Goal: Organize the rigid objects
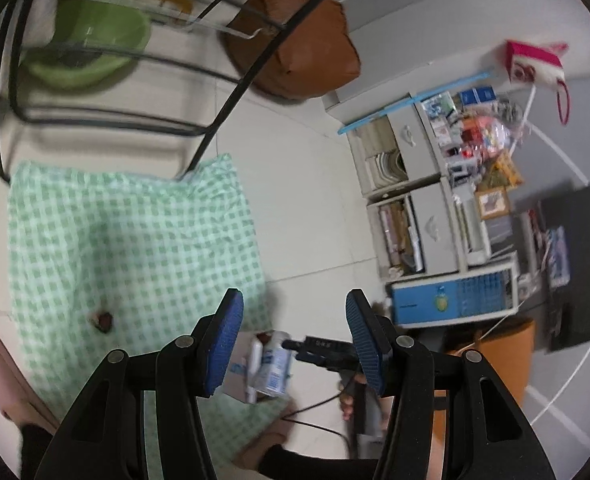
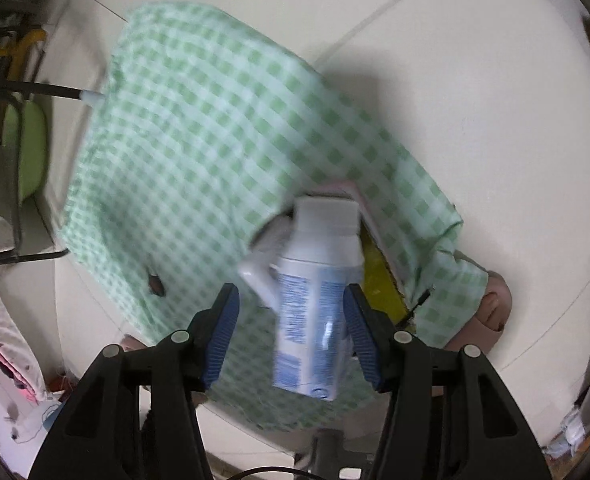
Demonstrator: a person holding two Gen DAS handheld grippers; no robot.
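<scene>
1. Hard to read: both views are motion-blurred. In the right wrist view, a pink-edged flat thing and a yellow piece (image 2: 381, 280) lie behind the white bottle (image 2: 315, 304), mostly covered by it; we cannot name either. A second white item (image 2: 261, 276) sits against the bottle's left side, its form unclear. A small dark spot (image 2: 156, 285) marks the cloth; we cannot tell whether it is a stain or a hole.
2. Right gripper (image 2: 291, 340): the bottle stands between its blue pads. The right pad appears to meet the label; a gap shows at the left pad, so we cannot tell whether the bottle is pinched.
3. Left gripper (image 1: 295, 344): fingers spread, nothing between them. Beyond them we see the bottle (image 1: 274, 368) beside a cardboard box (image 1: 237, 376), at the cloth's near corner.
4. Count: one bottle, one box, two grippers, one green checked cloth (image 1: 135, 240), one green basin (image 1: 91, 40), one brown bag (image 1: 307, 44), one black wire frame (image 1: 223, 120).
5. Surface and room: the cloth lies on pale floor tiles (image 1: 307, 184). White drawer units (image 1: 415, 200) crammed with clutter stand at the right of the left wrist view. Bare toes (image 2: 493, 308) show at the cloth's edge.
</scene>
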